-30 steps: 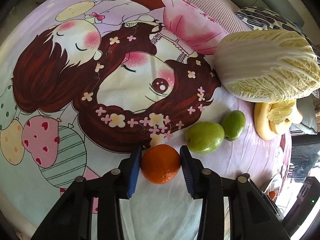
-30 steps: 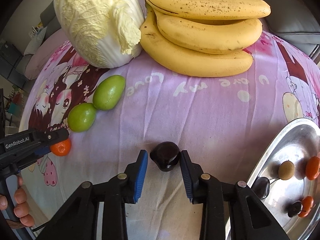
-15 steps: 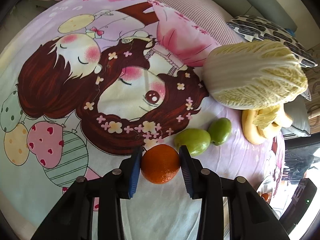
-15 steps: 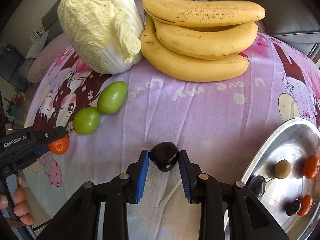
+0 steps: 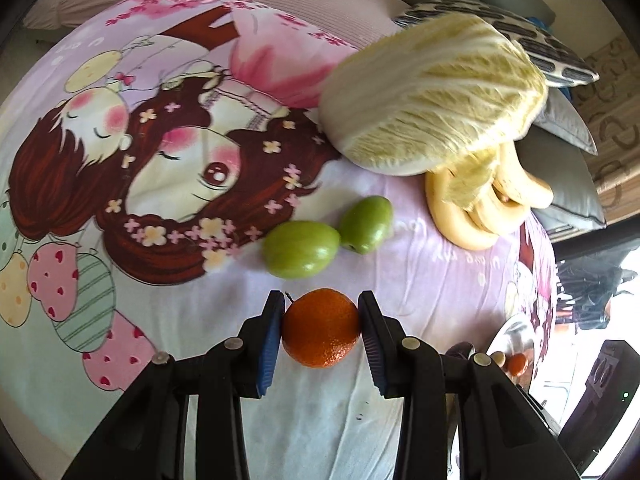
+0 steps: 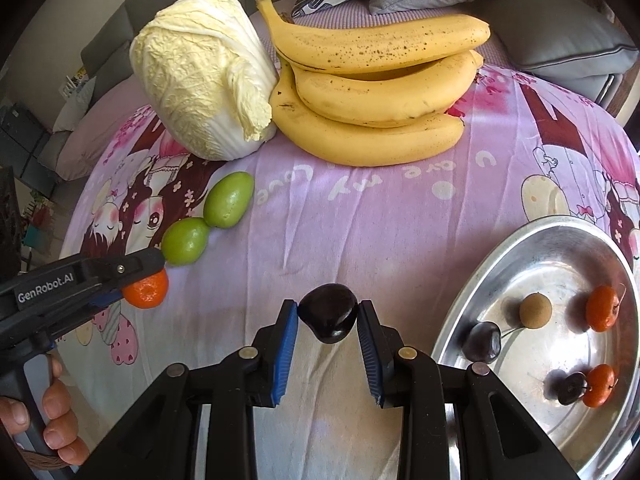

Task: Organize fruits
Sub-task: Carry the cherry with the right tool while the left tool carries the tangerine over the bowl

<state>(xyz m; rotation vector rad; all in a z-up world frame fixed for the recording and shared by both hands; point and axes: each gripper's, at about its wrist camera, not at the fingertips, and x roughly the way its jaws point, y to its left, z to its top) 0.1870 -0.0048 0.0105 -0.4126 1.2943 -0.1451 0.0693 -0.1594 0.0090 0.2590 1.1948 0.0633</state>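
My left gripper (image 5: 320, 312) is shut on a small orange (image 5: 320, 327) and holds it just above the cartoon-print cloth; the orange also shows in the right wrist view (image 6: 146, 290). My right gripper (image 6: 328, 312) is shut on a dark cherry (image 6: 329, 312), left of the metal tray (image 6: 472, 312). The tray holds two small oranges (image 6: 602, 307), dark cherries (image 6: 482, 342) and a tan round fruit (image 6: 535, 311). Two green fruits (image 5: 300, 249) lie side by side just beyond the left gripper, also seen in the right wrist view (image 6: 229, 199).
A napa cabbage (image 6: 200, 76) and a bunch of bananas (image 6: 376, 92) lie at the far side of the cloth. Grey and patterned cushions (image 6: 552, 24) sit behind them. The tray's edge shows at the lower right of the left wrist view (image 5: 516, 344).
Both grippers have lifted a little with their fruit. The left gripper has swung right, towards the tray: the green fruits, cabbage and bananas moved left in its view.
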